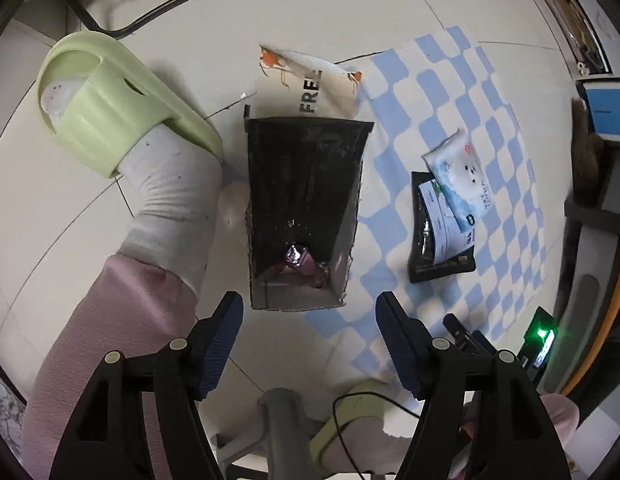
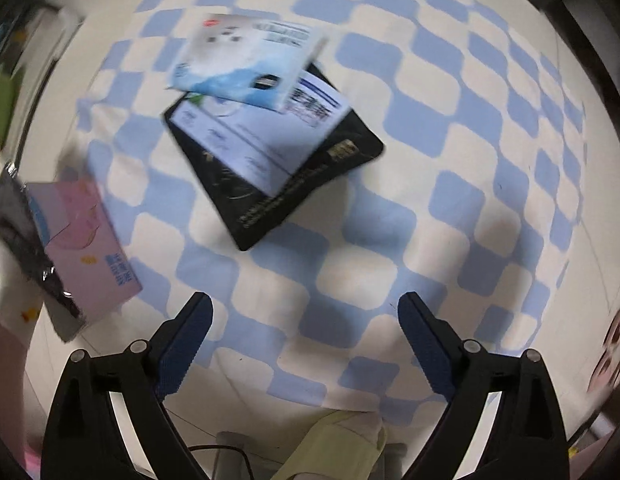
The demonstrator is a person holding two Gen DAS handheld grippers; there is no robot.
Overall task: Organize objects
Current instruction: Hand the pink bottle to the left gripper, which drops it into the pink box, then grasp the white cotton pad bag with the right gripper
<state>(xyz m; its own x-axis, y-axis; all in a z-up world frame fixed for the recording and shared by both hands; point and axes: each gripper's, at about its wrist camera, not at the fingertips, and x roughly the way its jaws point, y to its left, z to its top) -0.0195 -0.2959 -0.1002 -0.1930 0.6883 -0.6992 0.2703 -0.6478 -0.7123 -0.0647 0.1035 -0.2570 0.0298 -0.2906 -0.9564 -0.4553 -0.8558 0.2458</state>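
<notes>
A dark-lined open box [image 1: 306, 208] stands on the floor at the edge of a blue-and-white checked cloth [image 1: 450, 92]. A pink shiny packet [image 1: 300, 266] lies inside it, and a white packet printed "FREE" [image 1: 306, 84] sticks out at its far side. My left gripper [image 1: 310, 316] hangs open just before the box's near rim, holding nothing. On the cloth lies a black flat packet [image 2: 294, 184] with a white-and-blue tissue pack [image 2: 246, 60] resting across it. My right gripper [image 2: 306, 312] is open and empty above the cloth [image 2: 430, 120], short of the black packet. The right wrist view is blurred.
A person's foot in a white sock and green slipper [image 1: 110, 96] with a pink trouser leg [image 1: 110, 320] stands left of the box. A second green slipper [image 1: 350, 420], a thin cable and a grey stand [image 1: 278, 420] are below. A green-lit device [image 1: 542, 336] sits right. A pink carton face [image 2: 86, 248] shows at the left.
</notes>
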